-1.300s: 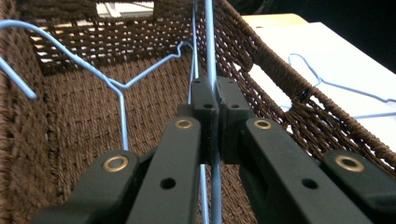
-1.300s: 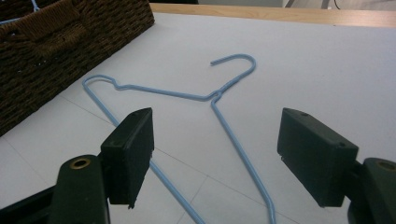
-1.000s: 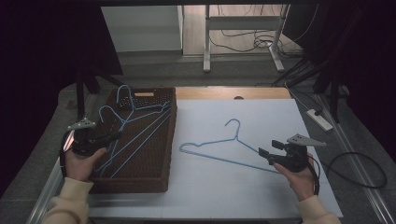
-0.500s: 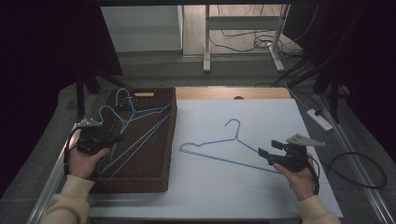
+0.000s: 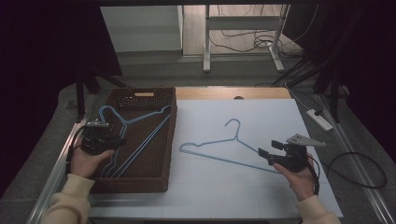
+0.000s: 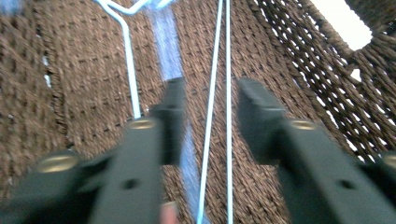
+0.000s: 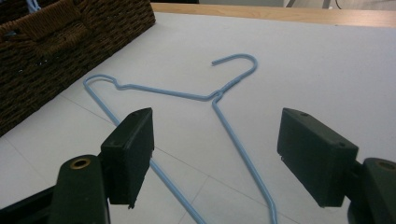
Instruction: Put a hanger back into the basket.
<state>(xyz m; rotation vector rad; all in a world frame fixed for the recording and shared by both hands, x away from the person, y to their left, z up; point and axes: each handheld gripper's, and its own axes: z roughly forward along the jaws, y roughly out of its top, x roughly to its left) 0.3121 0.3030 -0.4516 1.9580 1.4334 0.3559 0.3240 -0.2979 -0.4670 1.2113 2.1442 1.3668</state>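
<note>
Table (image 5: 243, 196): white sheet over it, unchanged from the earlier high views. Brown woven basket (image 5: 159, 179) on its left part, in the same spot as before. Inside it lie light-blue wire hangers (image 5: 140, 140), hooks toward the far end; their long wires run along the basket floor.

One more blue hanger (image 5: 219, 150) lies flat on the white sheet right of the basket, hook pointing away from the person. No shift in it against either earlier picture.

Left gripper (image 5: 116, 141): held over the basket's left half. It sits a little nearer the person than a second ago, a small shift only. Its jaws have just been opening: they were clenched before and now stand apart. In the left gripper view two thin wires (image 6: 219, 93) of the basket hangers run through the gap between the jaws, and the pads do not press them. Released.

Right gripper (image 5: 266, 150): same place as in both earlier pictures, at the near right corner of the lone hanger. Jaws wide apart, one on either side of the hanger's end above the sheet, gripping nothing.
</note>
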